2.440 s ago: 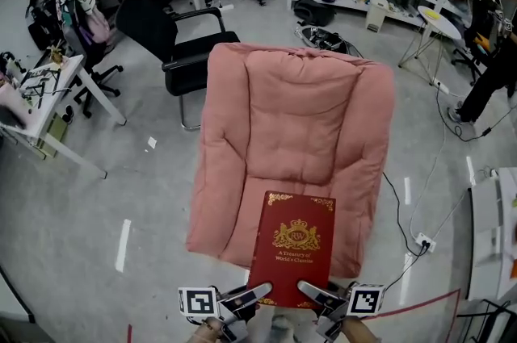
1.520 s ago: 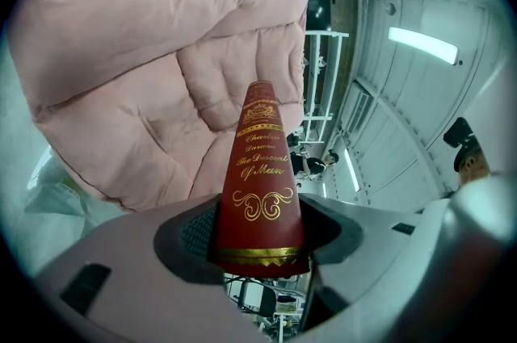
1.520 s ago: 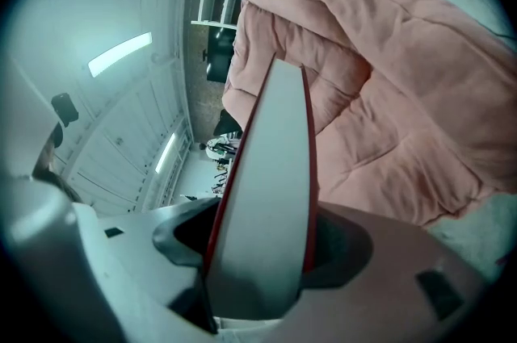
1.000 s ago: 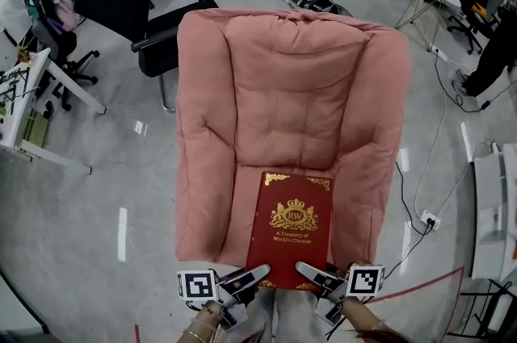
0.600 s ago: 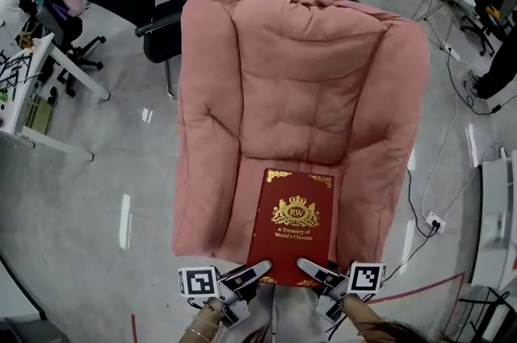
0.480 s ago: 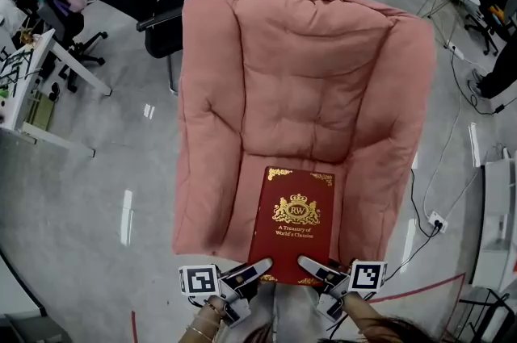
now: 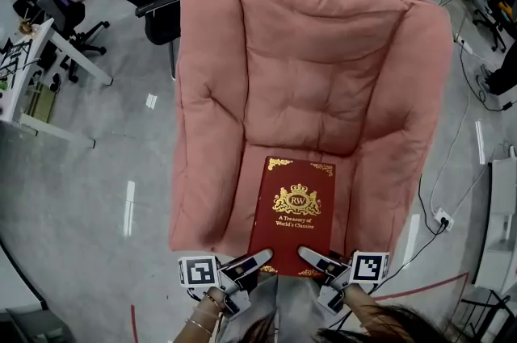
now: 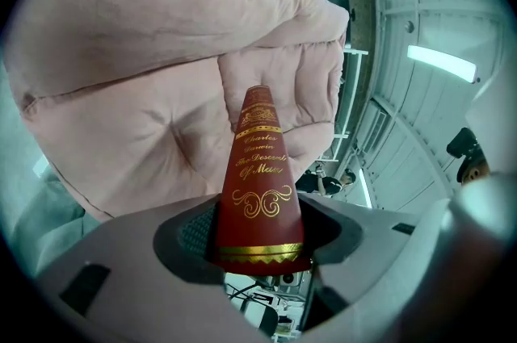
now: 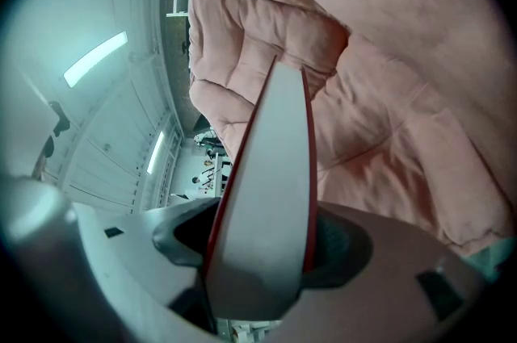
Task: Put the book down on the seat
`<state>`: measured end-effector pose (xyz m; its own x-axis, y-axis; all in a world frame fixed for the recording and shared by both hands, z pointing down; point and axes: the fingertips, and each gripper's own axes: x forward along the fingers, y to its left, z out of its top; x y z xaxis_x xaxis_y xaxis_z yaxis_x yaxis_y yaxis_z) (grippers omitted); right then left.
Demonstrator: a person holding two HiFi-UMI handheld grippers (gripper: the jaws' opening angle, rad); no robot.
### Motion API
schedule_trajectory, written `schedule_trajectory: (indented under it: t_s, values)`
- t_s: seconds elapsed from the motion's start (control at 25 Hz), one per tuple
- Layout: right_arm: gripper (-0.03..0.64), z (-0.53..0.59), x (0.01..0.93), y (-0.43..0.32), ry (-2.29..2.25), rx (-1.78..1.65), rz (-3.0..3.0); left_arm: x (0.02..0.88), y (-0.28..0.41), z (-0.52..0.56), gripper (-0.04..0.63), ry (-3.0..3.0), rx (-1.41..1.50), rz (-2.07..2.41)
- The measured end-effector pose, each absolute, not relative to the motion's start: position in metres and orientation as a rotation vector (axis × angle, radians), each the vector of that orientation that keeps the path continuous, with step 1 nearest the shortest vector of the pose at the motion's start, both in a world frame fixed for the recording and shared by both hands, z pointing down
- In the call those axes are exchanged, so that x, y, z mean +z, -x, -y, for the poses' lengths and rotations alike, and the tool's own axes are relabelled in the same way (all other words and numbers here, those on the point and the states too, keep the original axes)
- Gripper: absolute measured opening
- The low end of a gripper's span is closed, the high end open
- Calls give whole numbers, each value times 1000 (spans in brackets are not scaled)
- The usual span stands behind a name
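Note:
A dark red hardcover book point(image 7: 293, 214) with gold ornament is held flat over the front of the pink padded armchair point(image 7: 307, 75). My left gripper point(image 7: 257, 259) is shut on the book's near left corner, and the left gripper view shows the gilt spine point(image 8: 260, 180) clamped between the jaws. My right gripper point(image 7: 313, 257) is shut on the near right corner; the right gripper view shows the white page edge point(image 9: 266, 204) between its jaws. The seat cushion point(image 7: 242, 196) lies under the book. Whether the book touches the cushion I cannot tell.
A black office chair point(image 7: 157, 6) stands behind the armchair at the left. A white desk point(image 7: 36, 67) with clutter is at the far left. Cables and a power strip point(image 7: 443, 216) lie on the grey floor at the right, beside red floor tape point(image 7: 420, 285).
The armchair has grown larger and come nearer in the head view. The book, still gripped at both near corners, has moved further over the seat.

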<state>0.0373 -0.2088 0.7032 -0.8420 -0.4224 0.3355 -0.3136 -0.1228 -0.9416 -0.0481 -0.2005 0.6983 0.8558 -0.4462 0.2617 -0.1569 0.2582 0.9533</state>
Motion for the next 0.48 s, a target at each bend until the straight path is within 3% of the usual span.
schedule_trajectory:
  t_s: [0.48]
  values:
    - [301,220,730,-40,869,-2123,-1994,720,42,213,249,-1268,-235,557]
